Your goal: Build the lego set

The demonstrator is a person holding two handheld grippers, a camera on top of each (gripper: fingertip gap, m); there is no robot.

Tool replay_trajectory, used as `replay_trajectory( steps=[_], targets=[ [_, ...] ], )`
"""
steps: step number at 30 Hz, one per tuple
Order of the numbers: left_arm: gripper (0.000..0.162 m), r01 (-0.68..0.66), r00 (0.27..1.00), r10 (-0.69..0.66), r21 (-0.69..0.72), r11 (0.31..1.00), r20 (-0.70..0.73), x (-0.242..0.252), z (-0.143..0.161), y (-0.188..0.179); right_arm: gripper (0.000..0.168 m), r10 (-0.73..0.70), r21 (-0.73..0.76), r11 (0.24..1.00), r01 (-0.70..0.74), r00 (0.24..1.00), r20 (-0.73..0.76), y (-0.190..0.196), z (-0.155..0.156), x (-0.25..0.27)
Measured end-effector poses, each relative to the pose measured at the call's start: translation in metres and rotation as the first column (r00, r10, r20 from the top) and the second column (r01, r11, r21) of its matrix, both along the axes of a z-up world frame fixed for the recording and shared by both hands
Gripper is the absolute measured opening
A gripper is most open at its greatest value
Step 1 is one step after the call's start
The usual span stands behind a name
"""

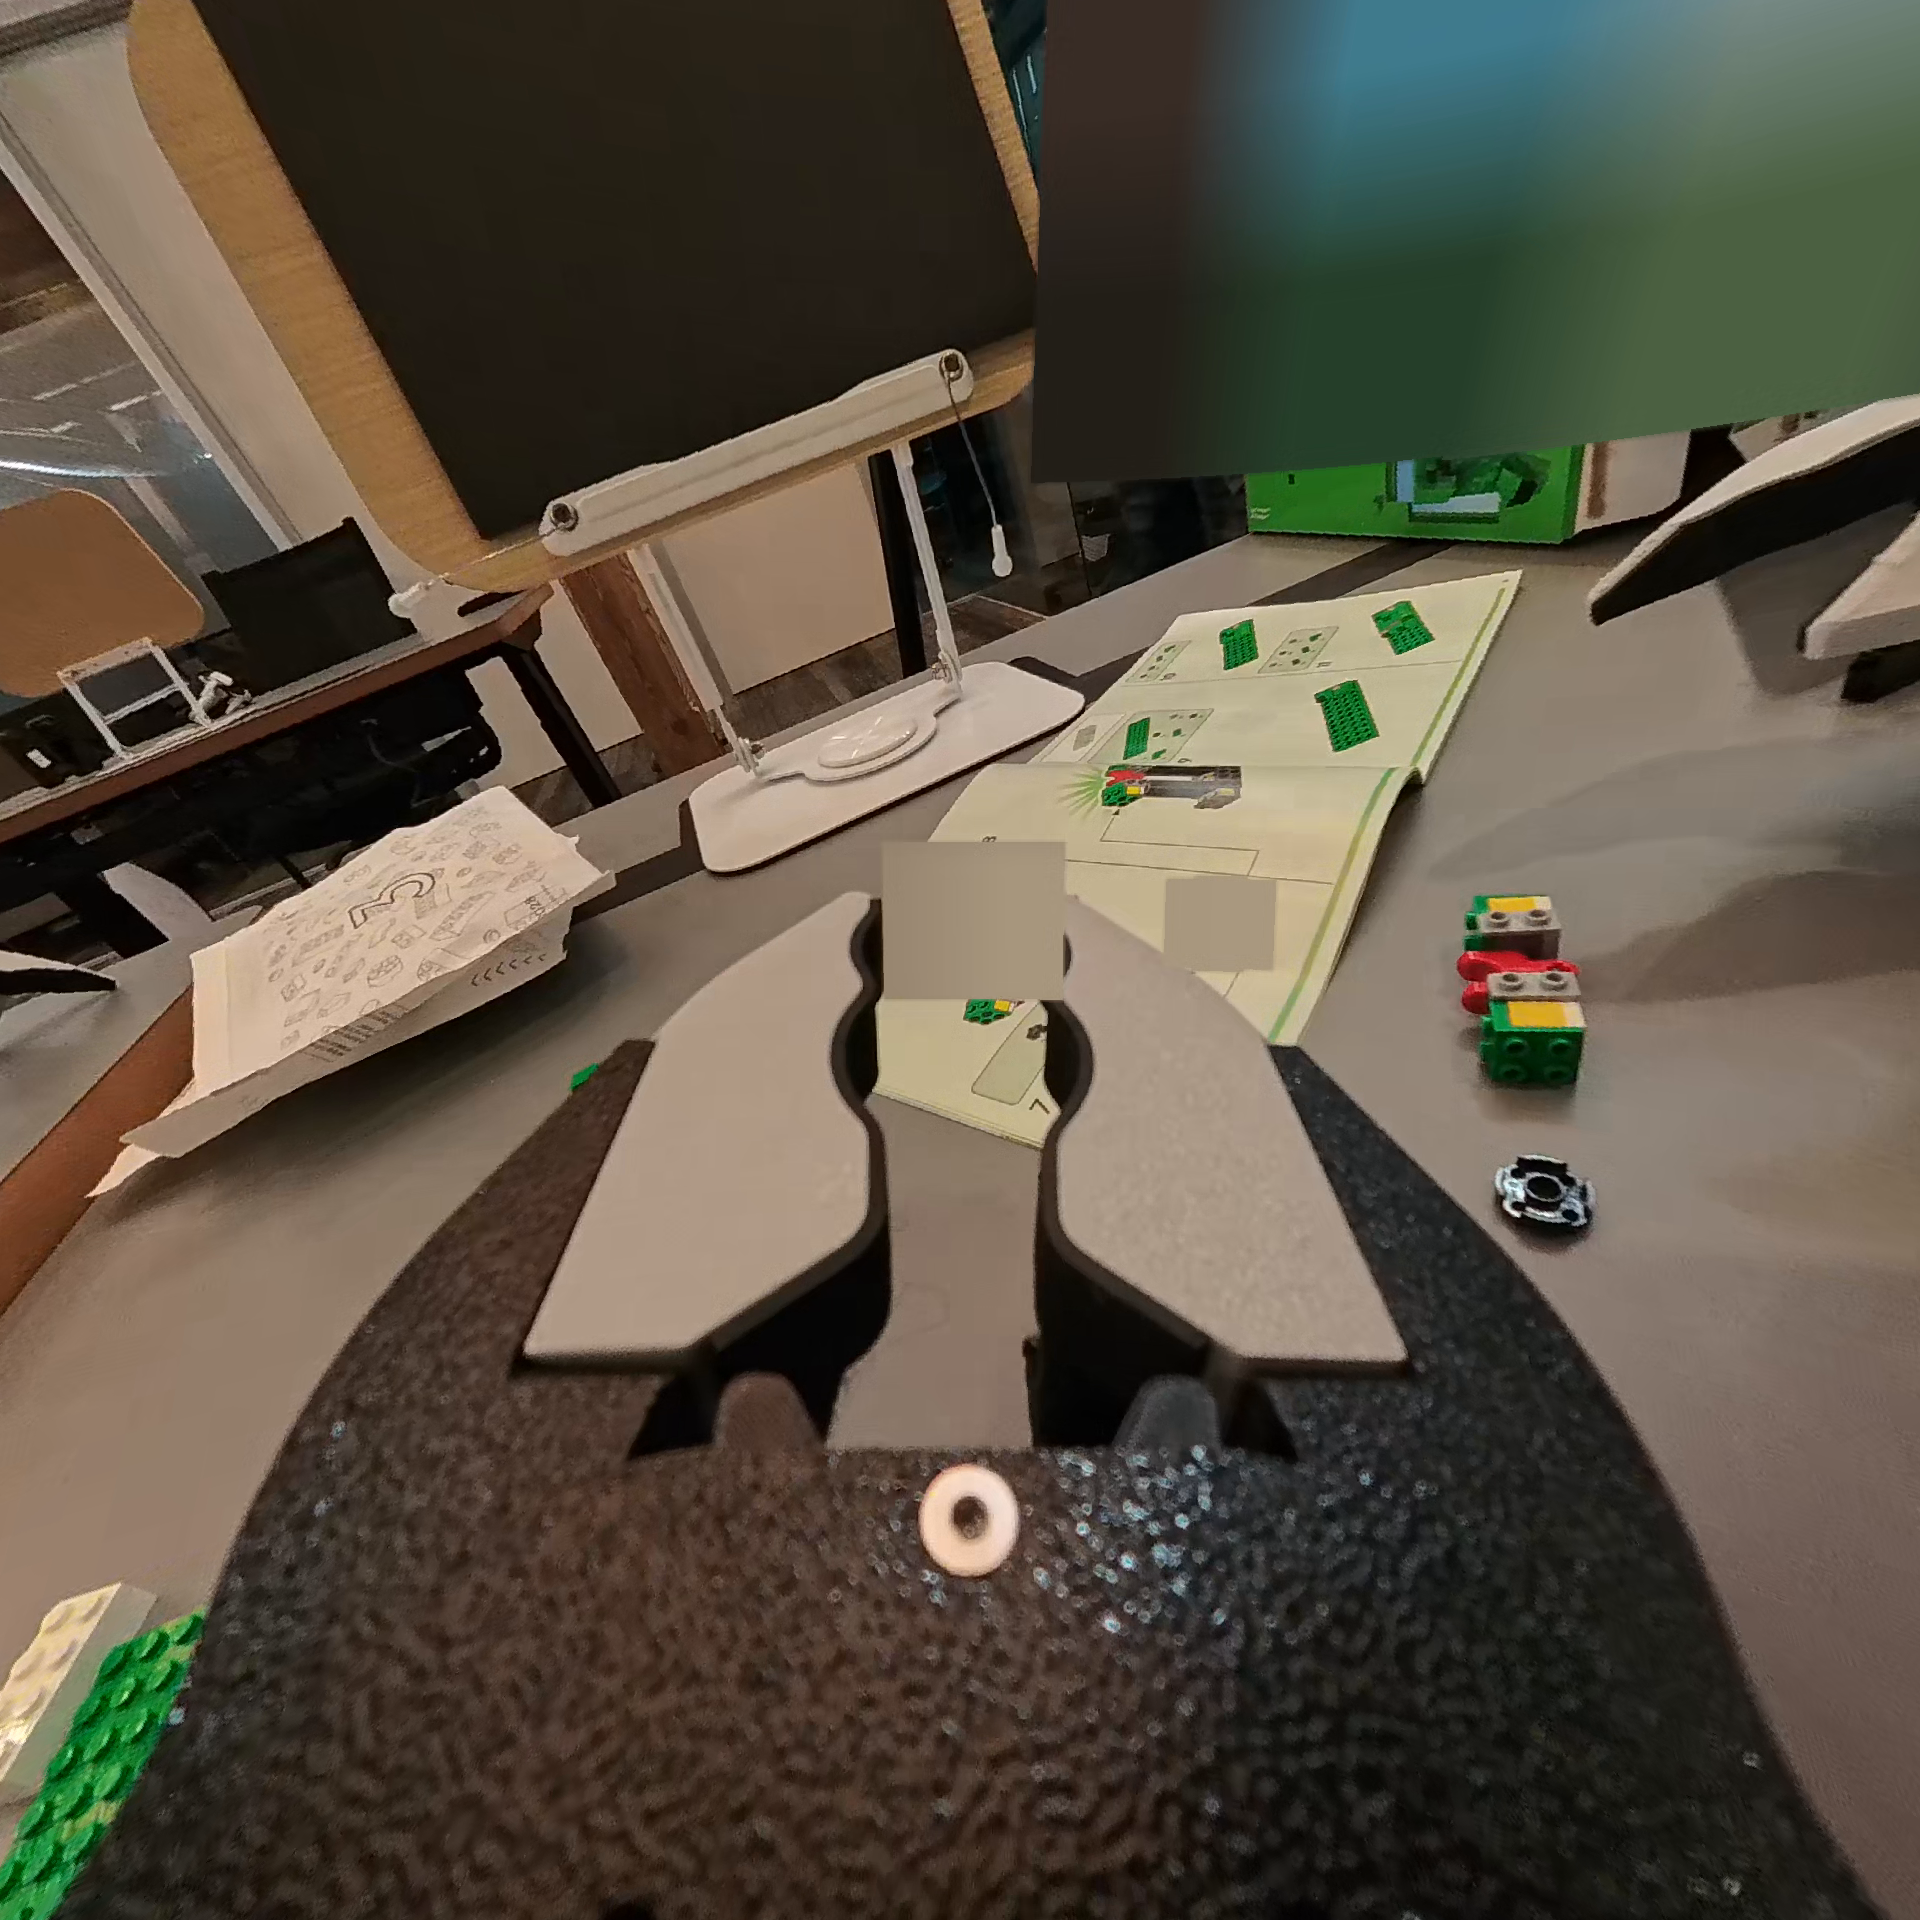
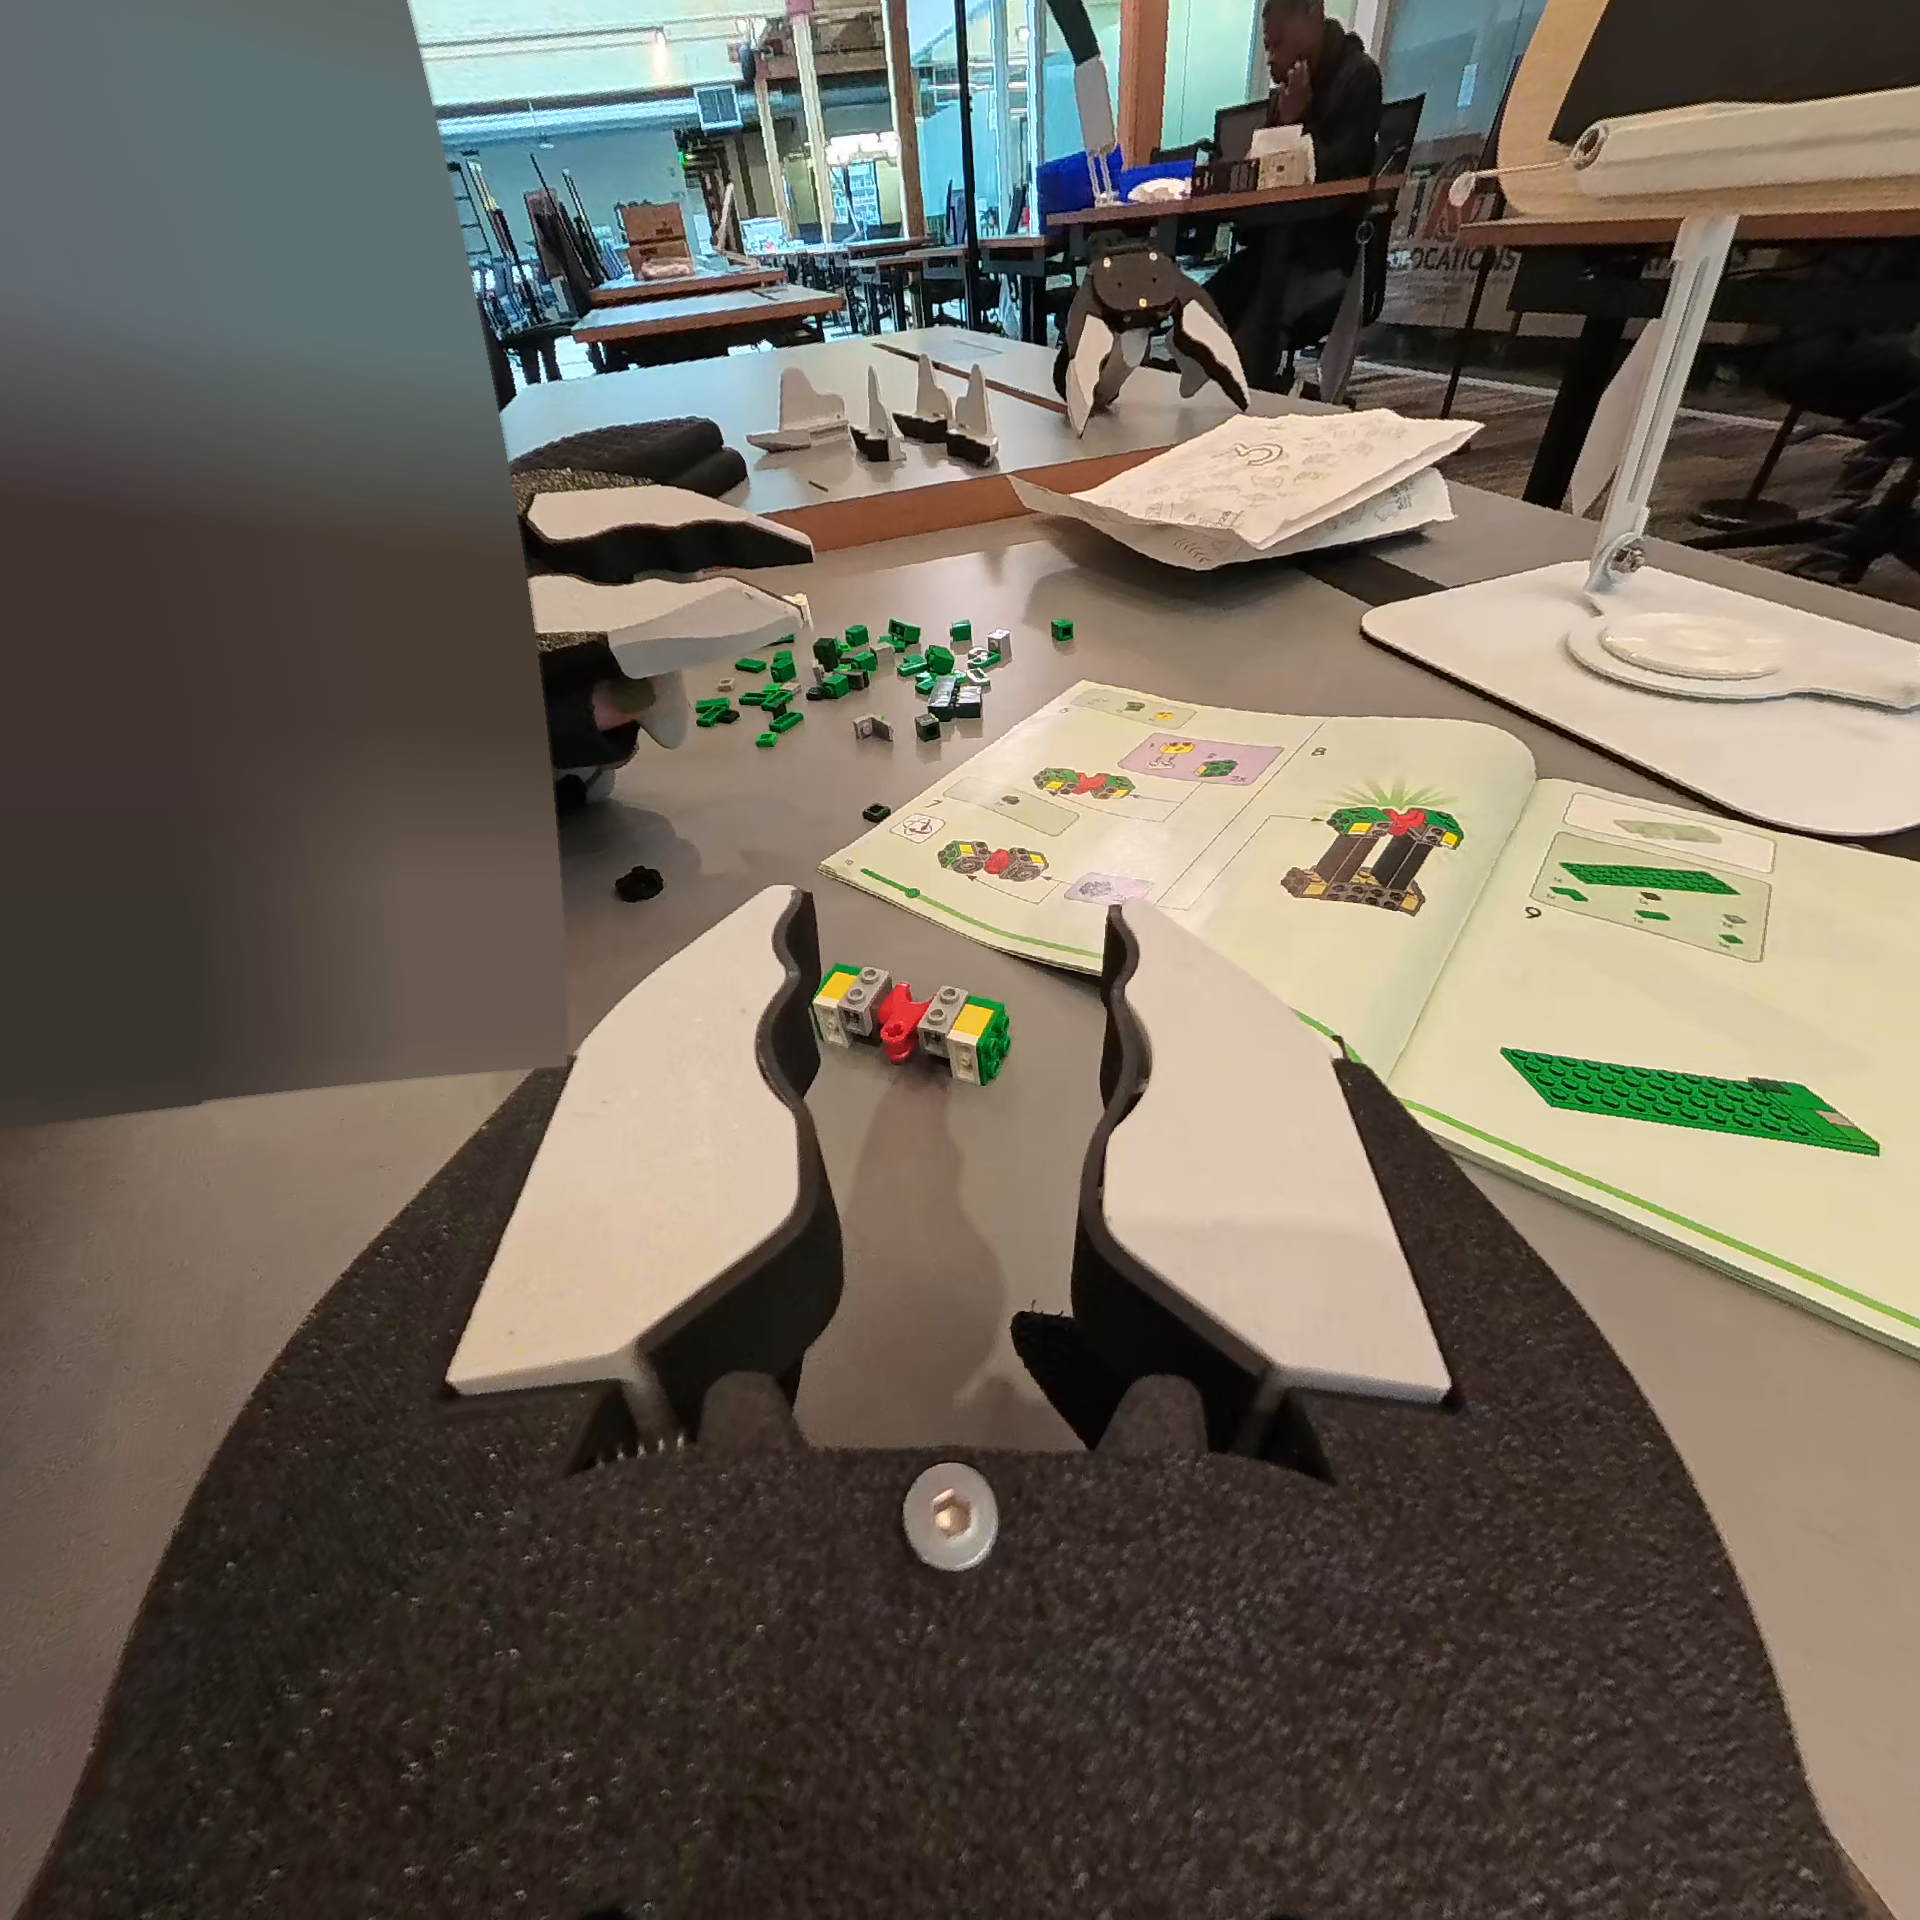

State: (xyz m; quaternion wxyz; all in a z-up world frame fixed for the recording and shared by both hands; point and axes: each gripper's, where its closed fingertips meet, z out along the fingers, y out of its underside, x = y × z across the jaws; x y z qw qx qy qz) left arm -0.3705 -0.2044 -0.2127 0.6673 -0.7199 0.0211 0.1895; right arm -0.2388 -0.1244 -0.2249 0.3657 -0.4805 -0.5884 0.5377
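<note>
Your right tongs (image 2: pixel 951 940) have smooth matt grey plates on a rough, grainy black body with a shiny metal screw. The small brick assembly (image 2: pixel 911 1023) between them is glossy plastic. The tabletop (image 2: pixel 935 800) looks smooth and matt grey; the booklet (image 2: pixel 1351 883) at right is slightly glossy paper.

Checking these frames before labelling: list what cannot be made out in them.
- Instruction booklet: left wrist view, near pages hidden behind the left gripper and mosaic patches.
- Green plates: left wrist view, cut off by the left edge and the gripper body.
- Loose green pieces: right wrist view, too small to tell shapes.
- Black round piece: right wrist view, too small and dark.
</note>
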Motion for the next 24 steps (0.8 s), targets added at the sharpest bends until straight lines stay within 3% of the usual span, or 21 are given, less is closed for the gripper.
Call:
replay_trajectory(
  steps=[24],
  targets=[
    [0.028, 0.003, 1.0, -0.003, -0.006, 1.0, -0.005, 0.0008, -0.001, 0.0003, 0.049, 0.006, -0.007, 1.0, -0.006, 1.0, 0.0, -0.0003, 0.0002, 0.0004]
  ],
)
